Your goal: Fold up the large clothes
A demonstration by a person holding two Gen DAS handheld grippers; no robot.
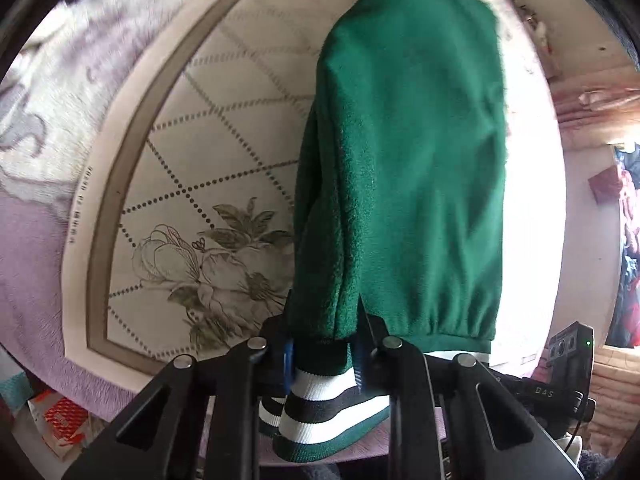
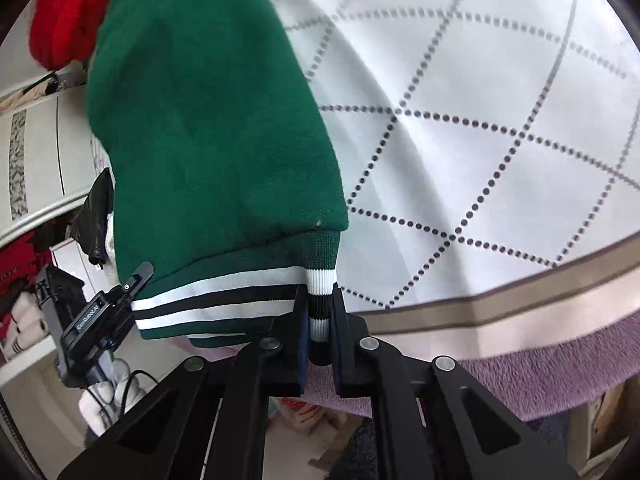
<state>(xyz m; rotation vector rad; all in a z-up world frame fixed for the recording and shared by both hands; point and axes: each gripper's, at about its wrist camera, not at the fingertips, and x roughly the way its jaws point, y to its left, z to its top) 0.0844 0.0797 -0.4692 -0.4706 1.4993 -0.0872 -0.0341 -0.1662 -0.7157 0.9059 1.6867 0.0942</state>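
The quilted mat (image 2: 500, 100), pale with dotted diamond lines and a printed flower, is taken as the landmark; it lies over a lilac blanket (image 2: 540, 364) whose fleece shows beyond the mat's tan border.

Above the mat, the green fleece jacket (image 1: 408, 152) is held up by its striped hem band (image 2: 224, 300), its body stretching away from the cameras towards the mat's far side. Whether the far end of the garment already rests on the mat cannot be told, since that part runs blurred out of both views.

At the mat's near edge, the left gripper (image 1: 326, 354) is clenched on one corner of the band, the ribbing bunched between blue-padded jaws. The right gripper (image 2: 320, 332) is likewise clamped on the opposite corner, the black and white stripes pinched upright between its fingers. In the right wrist view the other gripper is seen at the band's far end.

The step in hand is judged to be carrying the hem over to lay or fold the jacket on the mat. For this to be done well, the band should be kept taut between the two grips so that the fleece hangs without a twist, and both corners should be moved at one height and one pace. The hem should be lowered square to the mat's dotted lines, and the grips should be let go only once the cloth is lying flat. Thick fleece is likely to spring back, so the fold may need to be pressed.
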